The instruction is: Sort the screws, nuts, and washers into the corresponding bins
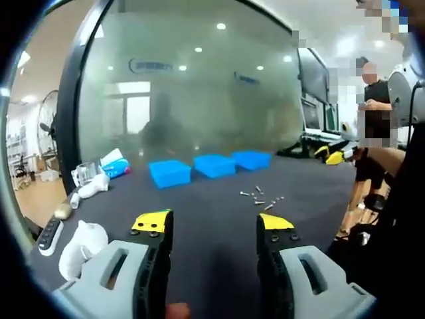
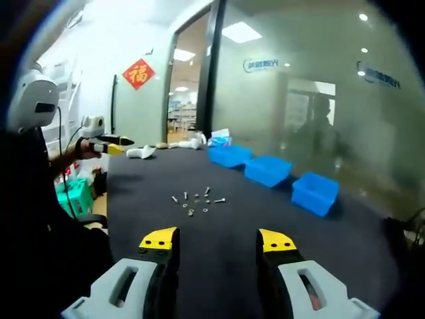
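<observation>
In the left gripper view, the left gripper (image 1: 214, 226) hangs over the near part of a dark table (image 1: 219, 266), its two yellow-tipped jaws spread wide apart with nothing between them. Beyond it and a little to the right, a small scatter of screws, nuts and washers (image 1: 261, 197) lies loose on the tabletop (too small to tell one piece from another). Farther off, three blue bins (image 1: 214, 165) stand in a row near the glass wall (image 1: 186, 80), close together but apart from the hardware. On the left side of the table lie a white cloth-like lump (image 1: 80, 244), a remote (image 1: 50, 234) and a few small packets (image 1: 114, 164). A person (image 1: 375, 113) stands at the far right.

In the right gripper view, the right gripper (image 2: 218, 243) is likewise wide open and holds nothing, poised above the near table. The hardware sits ahead, slightly left of it, with the bins farther to the right along the glass.
</observation>
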Available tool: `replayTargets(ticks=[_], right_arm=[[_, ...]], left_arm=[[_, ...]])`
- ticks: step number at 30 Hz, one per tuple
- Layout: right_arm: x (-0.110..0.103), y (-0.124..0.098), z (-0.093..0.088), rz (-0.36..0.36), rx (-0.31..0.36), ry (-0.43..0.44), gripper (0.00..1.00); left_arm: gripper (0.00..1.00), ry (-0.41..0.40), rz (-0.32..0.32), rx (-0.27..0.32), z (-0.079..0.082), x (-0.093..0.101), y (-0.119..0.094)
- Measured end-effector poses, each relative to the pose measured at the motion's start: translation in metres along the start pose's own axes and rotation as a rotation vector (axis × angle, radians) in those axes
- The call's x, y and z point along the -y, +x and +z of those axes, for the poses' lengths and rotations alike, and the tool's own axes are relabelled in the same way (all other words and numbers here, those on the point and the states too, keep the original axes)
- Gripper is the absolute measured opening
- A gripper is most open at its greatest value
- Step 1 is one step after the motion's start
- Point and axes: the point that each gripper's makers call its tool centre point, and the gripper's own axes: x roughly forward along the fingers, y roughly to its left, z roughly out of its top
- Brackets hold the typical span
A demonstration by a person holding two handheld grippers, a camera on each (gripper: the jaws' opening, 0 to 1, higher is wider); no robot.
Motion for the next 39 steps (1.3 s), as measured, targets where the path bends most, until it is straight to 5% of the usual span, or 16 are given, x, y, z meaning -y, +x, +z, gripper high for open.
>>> replayTargets(ticks=[20, 26, 39], right_arm=[[-0.009, 0.010, -0.003, 0.060, -0.081, -0.072, 0.42], [-0.004, 0.017, 0.004, 0.050, -0.087, -0.029, 0.42], [-0.017, 0.060, 0.026, 0.132, -0.139, -0.104, 0.40]], left_arm=[[0.50, 0.019, -0.162, -0.126, -0.016, 0.017, 0.007], [0.50, 0.023, -0.159, -0.126, -0.017, 0.017, 0.005], [0.50, 0.007, -0.146, -0.121, -0.019, 0.012, 0.001]])
